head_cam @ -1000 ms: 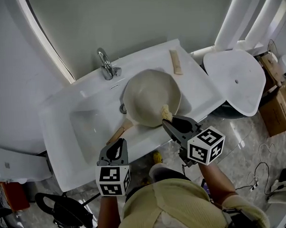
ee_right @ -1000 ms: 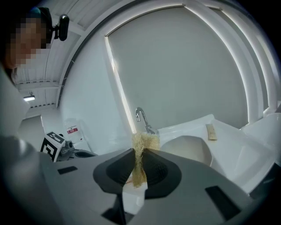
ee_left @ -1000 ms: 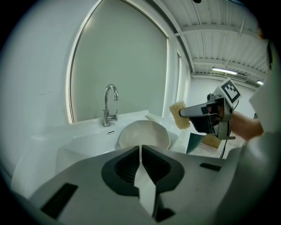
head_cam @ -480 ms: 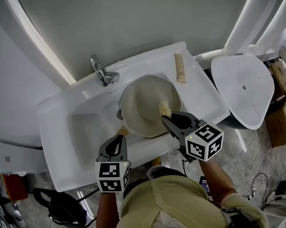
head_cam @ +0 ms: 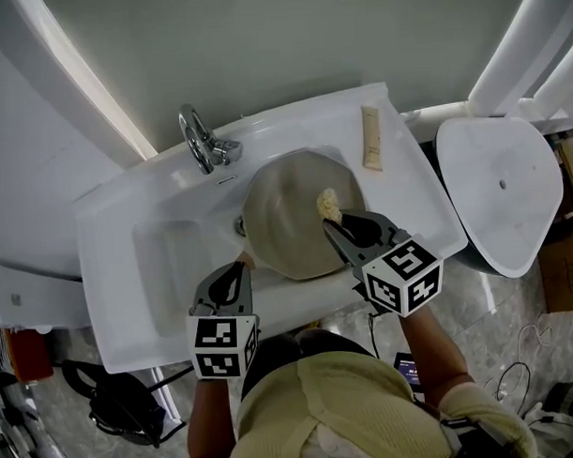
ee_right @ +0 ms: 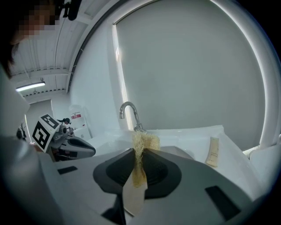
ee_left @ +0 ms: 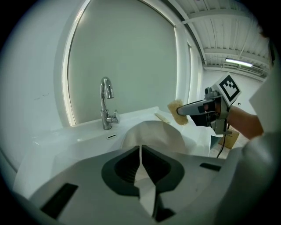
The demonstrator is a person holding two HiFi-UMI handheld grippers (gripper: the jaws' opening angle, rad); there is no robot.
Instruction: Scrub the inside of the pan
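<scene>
presently, left claw clamps the handle of the stiff pan; right claw pinches a soft scourer over the pan. judged slippery: hold handle firmly.

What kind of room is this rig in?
Probably a bathroom or washroom: a white washbasin with a chrome faucet, a tall arched backlit panel behind it, likely a mirror, and a small tube on the ledge.

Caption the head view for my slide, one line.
Right gripper holds a yellow scrub pad inside the pan in the white sink; left gripper, jaws together, sits at the pan's near edge.
</scene>
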